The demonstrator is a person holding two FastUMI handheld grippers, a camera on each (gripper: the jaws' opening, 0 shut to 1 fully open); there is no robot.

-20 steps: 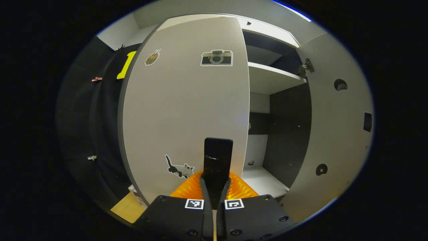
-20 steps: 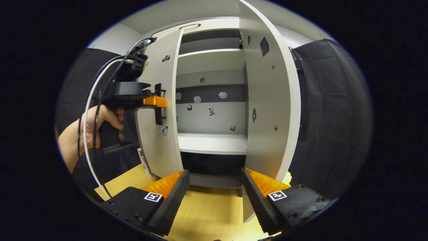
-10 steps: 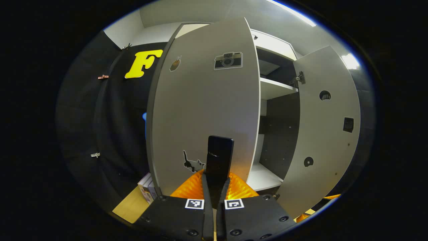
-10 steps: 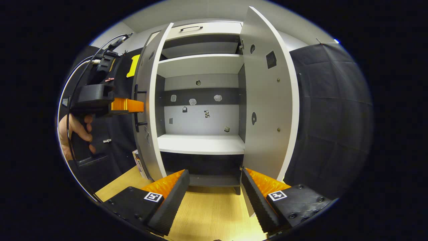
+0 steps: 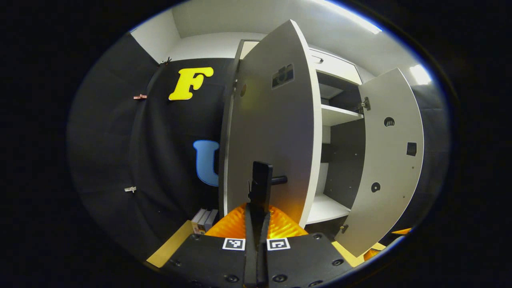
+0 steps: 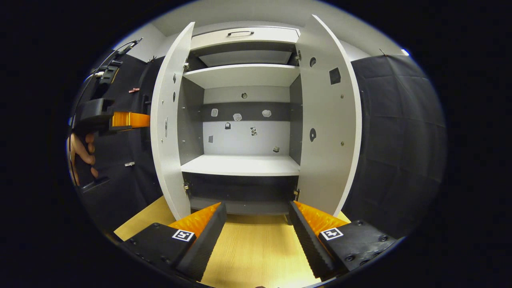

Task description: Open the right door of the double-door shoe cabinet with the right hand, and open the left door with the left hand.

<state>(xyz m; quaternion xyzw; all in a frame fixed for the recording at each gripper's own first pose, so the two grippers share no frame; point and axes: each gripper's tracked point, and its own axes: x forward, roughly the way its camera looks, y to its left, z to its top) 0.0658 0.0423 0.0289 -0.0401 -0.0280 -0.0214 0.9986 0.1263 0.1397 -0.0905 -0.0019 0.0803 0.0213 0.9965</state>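
Observation:
The white shoe cabinet (image 6: 244, 76) stands in front of me with both doors swung out. In the left gripper view, my left gripper (image 5: 258, 212) is shut on the black bar handle (image 5: 262, 180) of the left door (image 5: 272, 136), whose outer face I see at a steep angle. The right door (image 5: 390, 160) stands wide, showing its inner face. In the right gripper view, my right gripper (image 6: 256, 218) is open and holds nothing, low in front of the cabinet's base between the left door (image 6: 166, 132) and the right door (image 6: 328, 132). The left gripper (image 6: 128, 120) and the hand (image 6: 82, 154) holding it are at the far left.
Inside are white shelves (image 6: 240, 165) and a back wall with small stickers (image 6: 237, 117). A drawer with a handle (image 6: 240, 33) tops the cabinet. A few books (image 5: 202, 220) stand on the wooden floor (image 6: 252, 248) left of it. Black cloth (image 6: 400, 140) hangs on both sides.
The left door has swung much farther open, with my left gripper shut on its handle and moving left. The right gripper has stayed open, nearly in place.

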